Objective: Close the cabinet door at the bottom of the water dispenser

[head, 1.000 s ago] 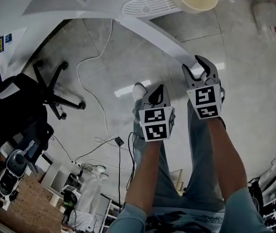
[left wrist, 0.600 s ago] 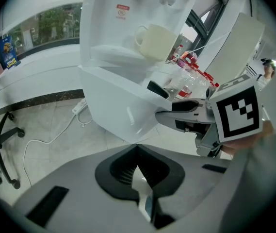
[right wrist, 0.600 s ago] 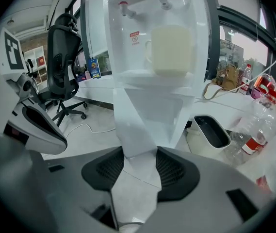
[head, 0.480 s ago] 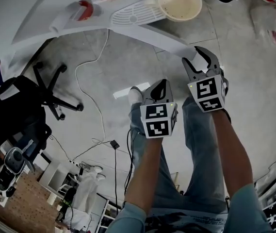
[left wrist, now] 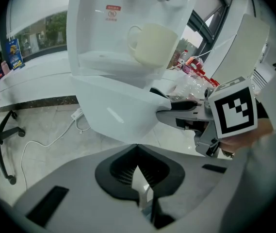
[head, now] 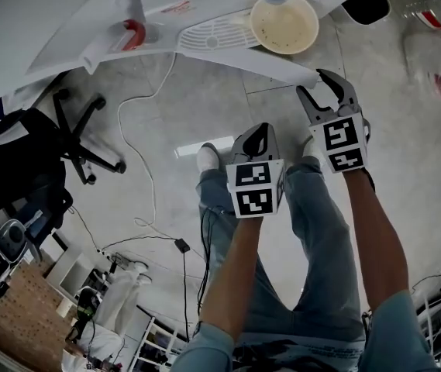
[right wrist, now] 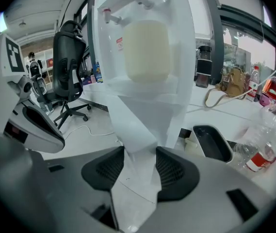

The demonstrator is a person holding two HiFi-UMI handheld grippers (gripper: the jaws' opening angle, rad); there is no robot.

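Observation:
The white water dispenser [head: 166, 14] fills the top of the head view, a cream mug [head: 284, 23] on its drip tray. Its lower cabinet door [head: 236, 53] stands open as a white panel slanting toward me. My right gripper [head: 322, 87] is open, and the door's free edge [right wrist: 138, 130] stands between its two pads [right wrist: 176, 171]. My left gripper [head: 257, 132] hangs shut, lower and to the left, apart from the door. In the left gripper view the door [left wrist: 118, 110] is ahead of the shut left gripper [left wrist: 138, 152], with the right gripper [left wrist: 181, 111] at its edge.
A black office chair [head: 73, 142] stands on the left, and a white cable [head: 146, 169] snakes over the grey tiled floor. Plastic bottles [head: 437, 22] lie at the right. A black bin [right wrist: 213, 142] sits beside the dispenser. The person's jeans-clad legs [head: 313, 231] are below the grippers.
The dispenser and mug have come further into the head view. Both grippers have shifted slightly right, and the right one stays at the door's edge. The door slants less steeply.

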